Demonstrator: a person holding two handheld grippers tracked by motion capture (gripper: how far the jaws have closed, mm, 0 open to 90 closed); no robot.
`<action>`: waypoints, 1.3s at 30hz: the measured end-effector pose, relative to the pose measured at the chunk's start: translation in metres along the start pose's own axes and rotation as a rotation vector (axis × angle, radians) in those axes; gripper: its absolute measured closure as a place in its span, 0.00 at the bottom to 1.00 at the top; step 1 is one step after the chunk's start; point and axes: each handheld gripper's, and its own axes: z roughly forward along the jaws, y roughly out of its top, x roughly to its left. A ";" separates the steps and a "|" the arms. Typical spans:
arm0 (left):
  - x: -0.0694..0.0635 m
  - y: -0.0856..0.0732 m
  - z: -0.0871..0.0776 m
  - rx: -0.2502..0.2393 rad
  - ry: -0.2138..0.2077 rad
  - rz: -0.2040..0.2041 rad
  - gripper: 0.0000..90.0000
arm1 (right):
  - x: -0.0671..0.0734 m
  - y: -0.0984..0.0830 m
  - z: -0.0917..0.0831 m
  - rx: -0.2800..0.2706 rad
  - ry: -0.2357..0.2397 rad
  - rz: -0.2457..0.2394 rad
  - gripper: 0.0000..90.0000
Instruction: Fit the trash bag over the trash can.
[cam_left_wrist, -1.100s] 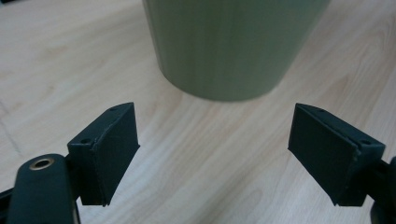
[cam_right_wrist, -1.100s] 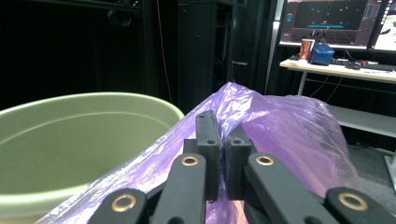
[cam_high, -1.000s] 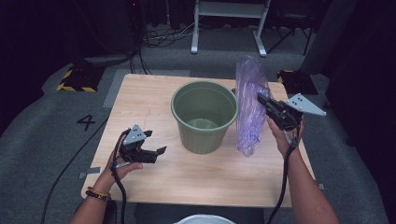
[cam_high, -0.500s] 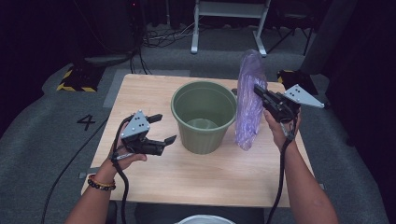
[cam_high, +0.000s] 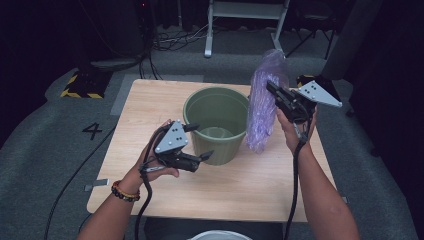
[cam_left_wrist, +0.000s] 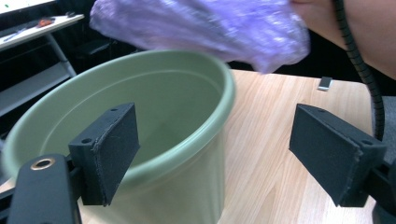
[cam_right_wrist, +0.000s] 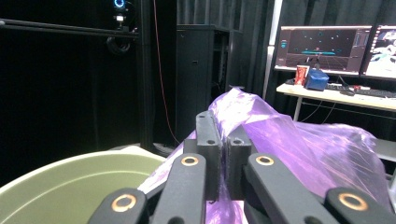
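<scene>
The right hand-held gripper (cam_high: 272, 89) has its jaws pinched tight on a purple plastic bag (cam_high: 263, 102), which hangs in the air just beside the right rim of the green bucket (cam_high: 216, 122), its lower end dangling near the bucket's outer wall rather than over the opening. The left hand-held gripper (cam_high: 200, 141) has its jaws spread wide and holds nothing; in the left gripper view they straddle the bucket's near rim (cam_left_wrist: 140, 158), one jaw inside the rim line and one well outside, though whether either touches it cannot be told. The thin film looks slippery and is held by a small pinch, so it could slide out of the closed jaws, or the limp lower end could drape down the outside of the bucket if it is lowered from where it hangs. The bucket looks light and stands free on the wooden surface (cam_high: 150, 100), so a push from the open jaws before they close on the rim could tip or skid it. Nothing else lies on the surface around the bucket; a monitor desk (cam_right_wrist: 336, 95) and a dark stand sit well behind, and the trailing cables hang off the near edge, clear of the bucket.
</scene>
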 end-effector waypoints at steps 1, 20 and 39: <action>-0.004 0.003 0.003 0.000 -0.014 0.011 0.17 | 0.002 0.001 0.003 0.002 -0.004 0.001 0.98; -0.040 0.042 0.071 0.022 0.080 0.095 0.37 | 0.027 0.017 0.022 -0.004 -0.008 -0.010 0.99; -0.006 0.036 0.062 0.118 0.277 0.156 0.99 | 0.032 0.016 0.004 -0.045 0.108 -0.036 0.99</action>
